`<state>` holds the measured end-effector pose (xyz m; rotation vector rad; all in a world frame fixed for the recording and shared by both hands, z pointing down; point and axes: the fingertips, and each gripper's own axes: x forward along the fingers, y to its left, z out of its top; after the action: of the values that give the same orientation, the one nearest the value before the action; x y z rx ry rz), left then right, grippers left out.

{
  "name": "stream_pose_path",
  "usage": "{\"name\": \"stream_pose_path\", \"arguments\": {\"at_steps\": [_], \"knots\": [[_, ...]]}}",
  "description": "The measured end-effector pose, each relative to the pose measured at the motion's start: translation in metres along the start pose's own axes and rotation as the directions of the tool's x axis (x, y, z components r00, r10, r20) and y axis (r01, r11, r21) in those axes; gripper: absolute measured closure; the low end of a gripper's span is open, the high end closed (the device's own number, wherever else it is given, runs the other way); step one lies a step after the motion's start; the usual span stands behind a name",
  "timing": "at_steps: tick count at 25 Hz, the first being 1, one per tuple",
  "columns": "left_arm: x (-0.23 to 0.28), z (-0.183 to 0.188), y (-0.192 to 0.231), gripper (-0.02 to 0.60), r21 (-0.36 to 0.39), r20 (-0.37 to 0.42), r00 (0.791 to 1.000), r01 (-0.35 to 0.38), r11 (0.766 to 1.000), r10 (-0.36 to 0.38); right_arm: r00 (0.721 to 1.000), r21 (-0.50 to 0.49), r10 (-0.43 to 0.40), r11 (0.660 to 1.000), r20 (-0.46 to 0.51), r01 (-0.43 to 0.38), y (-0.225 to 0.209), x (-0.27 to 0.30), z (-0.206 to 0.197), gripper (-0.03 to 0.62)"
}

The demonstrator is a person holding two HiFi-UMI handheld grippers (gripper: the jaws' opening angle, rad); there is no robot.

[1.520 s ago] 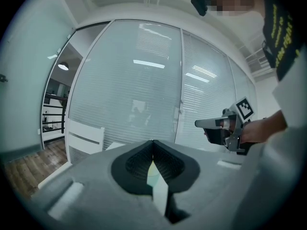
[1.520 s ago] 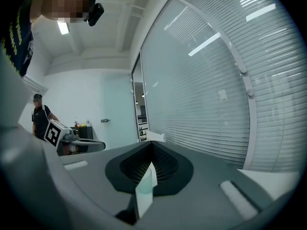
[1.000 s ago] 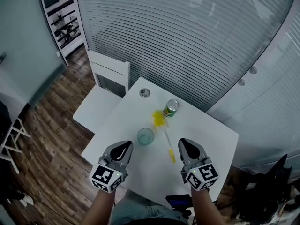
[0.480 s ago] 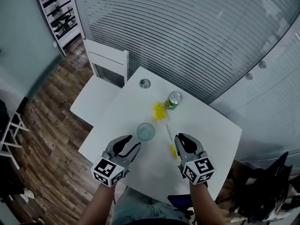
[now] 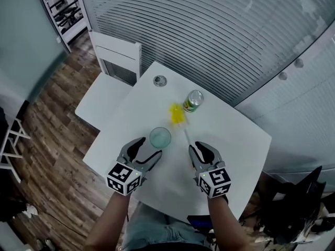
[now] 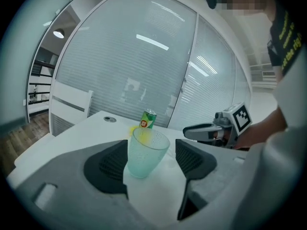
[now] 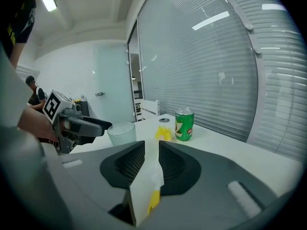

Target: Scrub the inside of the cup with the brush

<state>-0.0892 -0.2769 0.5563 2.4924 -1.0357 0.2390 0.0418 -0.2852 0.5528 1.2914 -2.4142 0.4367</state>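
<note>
A clear blue-green cup (image 5: 160, 137) stands upright on the white table (image 5: 230, 135). My left gripper (image 5: 146, 151) is just short of it. In the left gripper view the cup (image 6: 146, 152) stands between the jaws, which have just been opening; the pads do not press on it. The brush (image 5: 177, 115) lies flat, yellow head toward the can, white handle running toward my right gripper (image 5: 200, 149). The right jaws have just been opening too, a narrow gap apart, with the handle's yellow end (image 7: 153, 200) low between them, not gripped.
A green drink can (image 5: 192, 101) stands beyond the brush head. A small round metal fitting (image 5: 159, 80) sits in the table's far corner. A white chair (image 5: 112, 61) stands at the far left side, over wooden floor. Slatted blinds close off the back.
Both grippers have come down toward the table and their jaws have gone from shut to open. The left now frames the cup, and the right sits over the brush handle's end.
</note>
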Motion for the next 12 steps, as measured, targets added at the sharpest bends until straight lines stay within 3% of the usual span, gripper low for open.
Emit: {"name": "stream_pose_path", "arguments": {"at_steps": [6, 12], "knots": [[0.020, -0.013, 0.006, 0.206, 0.006, -0.023, 1.000, -0.007, 1.000, 0.008, 0.998, -0.012, 0.010, 1.000, -0.065, -0.011, 0.001, 0.016, -0.023, 0.474], [0.035, -0.017, 0.010, 0.153, 0.084, -0.025, 0.999, -0.020, 0.996, 0.022, 0.995, -0.032, 0.008, 0.999, -0.101, -0.012, 0.003, 0.028, -0.043, 0.457]]}}
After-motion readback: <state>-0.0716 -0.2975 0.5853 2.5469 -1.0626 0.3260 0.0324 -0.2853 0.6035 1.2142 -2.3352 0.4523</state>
